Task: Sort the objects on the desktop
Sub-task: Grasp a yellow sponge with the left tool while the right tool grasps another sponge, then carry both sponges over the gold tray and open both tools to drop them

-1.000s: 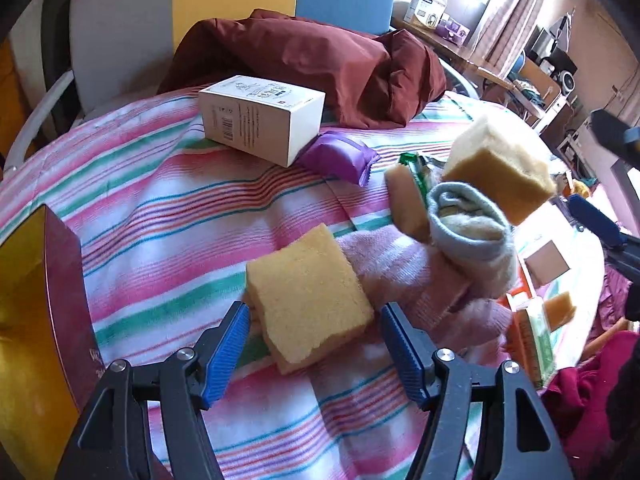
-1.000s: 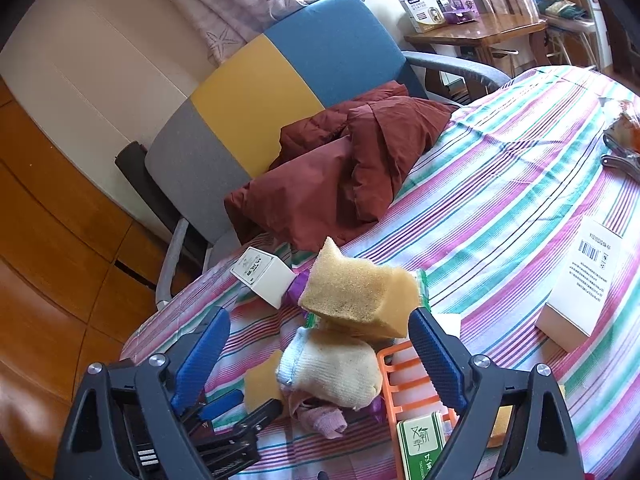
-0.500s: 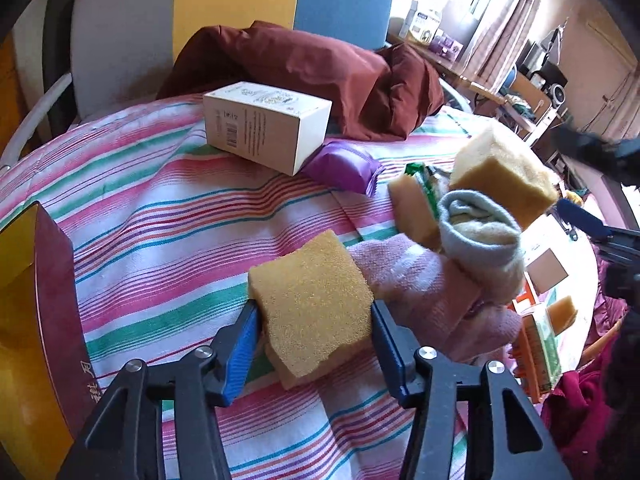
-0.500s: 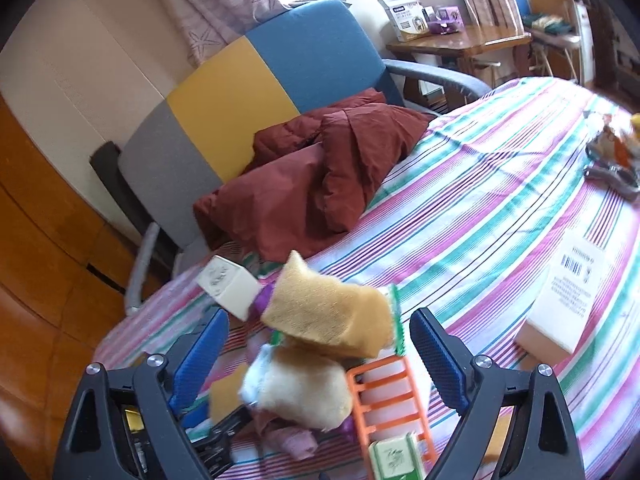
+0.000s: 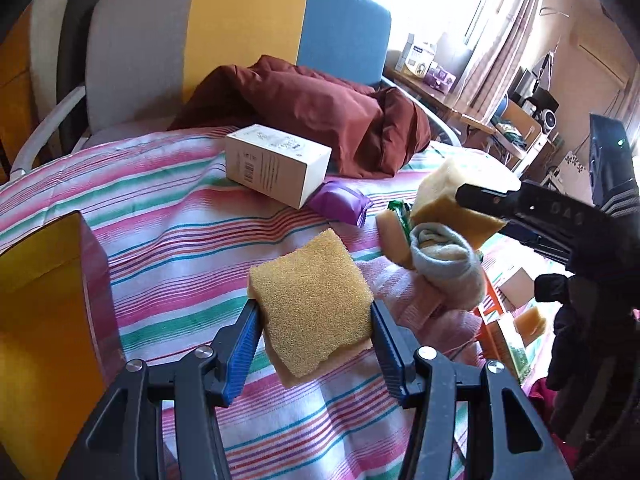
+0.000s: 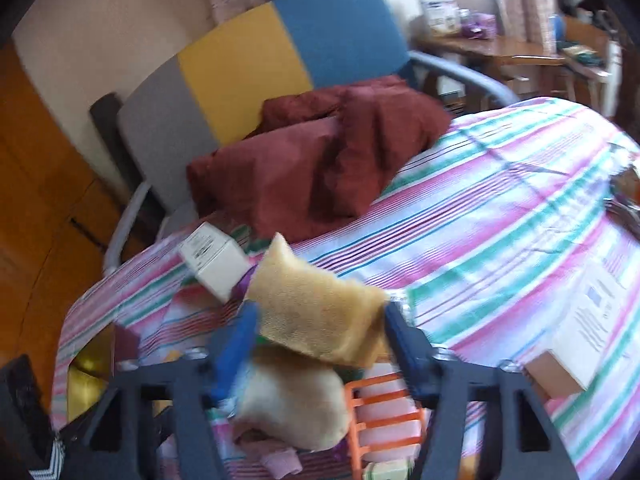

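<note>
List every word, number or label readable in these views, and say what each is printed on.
None can be read with certainty.
White box: barcode and lines of print, too small.
Second white box: print blurred by motion.
Green carton: label too small.
Box on the far desk: lettering too small.
Right gripper: embossed marks on its arm, unclear.

A grey, yellow and blue chair (image 5: 240,36) stands before a bright curtained window (image 5: 448,4).

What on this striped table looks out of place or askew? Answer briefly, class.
The pile at the right: a grey sock and pink sock heaped among sponges, spilling onto an orange rack. The white box lies skewed against a purple packet.
</note>
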A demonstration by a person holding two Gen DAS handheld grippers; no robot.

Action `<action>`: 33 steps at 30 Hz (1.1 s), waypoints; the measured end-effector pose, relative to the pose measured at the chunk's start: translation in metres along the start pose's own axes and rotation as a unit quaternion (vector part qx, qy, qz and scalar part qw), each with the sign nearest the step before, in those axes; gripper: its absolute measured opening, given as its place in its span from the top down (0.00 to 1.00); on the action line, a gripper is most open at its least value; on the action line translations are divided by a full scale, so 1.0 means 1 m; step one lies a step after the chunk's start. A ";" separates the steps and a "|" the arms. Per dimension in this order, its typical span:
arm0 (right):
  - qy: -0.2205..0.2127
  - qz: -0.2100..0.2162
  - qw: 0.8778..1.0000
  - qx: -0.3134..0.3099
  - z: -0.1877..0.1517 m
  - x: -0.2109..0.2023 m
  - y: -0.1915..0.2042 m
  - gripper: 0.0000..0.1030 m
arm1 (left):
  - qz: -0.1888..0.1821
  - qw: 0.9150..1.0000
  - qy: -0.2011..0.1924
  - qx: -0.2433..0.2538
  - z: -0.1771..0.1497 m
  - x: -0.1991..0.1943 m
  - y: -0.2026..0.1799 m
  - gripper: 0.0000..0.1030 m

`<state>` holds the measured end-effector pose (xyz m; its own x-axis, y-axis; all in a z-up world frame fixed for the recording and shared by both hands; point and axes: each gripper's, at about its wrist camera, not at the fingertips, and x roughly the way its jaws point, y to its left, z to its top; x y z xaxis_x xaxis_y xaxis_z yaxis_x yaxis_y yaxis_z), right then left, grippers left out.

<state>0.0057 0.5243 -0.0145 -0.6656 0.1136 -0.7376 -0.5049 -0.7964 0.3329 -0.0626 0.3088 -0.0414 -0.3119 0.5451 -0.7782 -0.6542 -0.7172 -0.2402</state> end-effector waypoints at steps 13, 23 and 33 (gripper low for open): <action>-0.024 0.009 0.998 -0.053 -0.003 -0.013 0.016 0.64 | 0.027 0.998 -0.047 -0.026 -0.011 -0.057 0.022 0.47; -0.074 0.066 0.992 -0.076 -0.003 -0.041 0.028 0.66 | 0.053 0.994 -0.077 -0.051 -0.025 -0.101 0.047 0.47; -0.065 0.136 0.979 -0.136 -0.021 -0.052 0.081 0.65 | 0.125 0.981 -0.083 -0.120 -0.059 -0.144 0.130 0.47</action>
<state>0.0110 0.4415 0.0389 -0.8287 -0.0629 -0.5561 -0.1468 -0.9345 0.3244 -0.0621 0.1117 0.0049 -0.5627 0.3884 -0.7297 -0.3686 -0.9080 -0.1990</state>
